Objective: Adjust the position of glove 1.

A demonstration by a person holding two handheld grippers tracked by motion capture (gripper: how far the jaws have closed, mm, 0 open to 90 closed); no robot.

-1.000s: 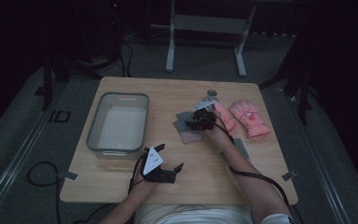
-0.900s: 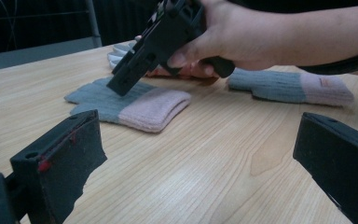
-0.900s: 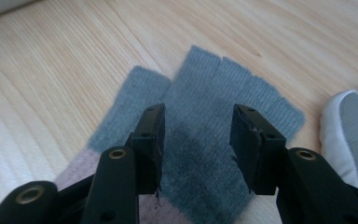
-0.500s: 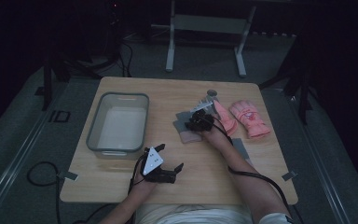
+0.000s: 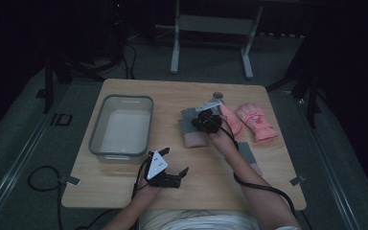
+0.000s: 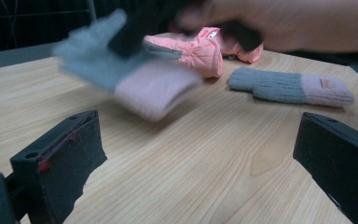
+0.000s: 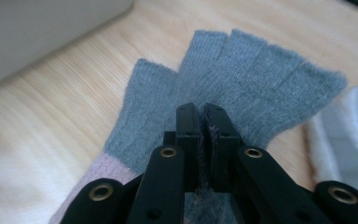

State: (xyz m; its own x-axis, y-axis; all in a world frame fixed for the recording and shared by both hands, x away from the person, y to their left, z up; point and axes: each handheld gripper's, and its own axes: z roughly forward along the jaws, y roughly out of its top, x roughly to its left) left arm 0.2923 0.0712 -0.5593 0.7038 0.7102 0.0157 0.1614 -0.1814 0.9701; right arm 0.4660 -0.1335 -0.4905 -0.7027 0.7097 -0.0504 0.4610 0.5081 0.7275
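Gloves number four on the table. High view: two pink gloves and one grey glove lie right of the bin, with the held grey glove between bin and pink pair, under the right gripper. Left gripper view: the left gripper stands spread wide, holding nothing, near the bin's front. Right gripper view: jaws, having just closed, pinch that glove's knit.
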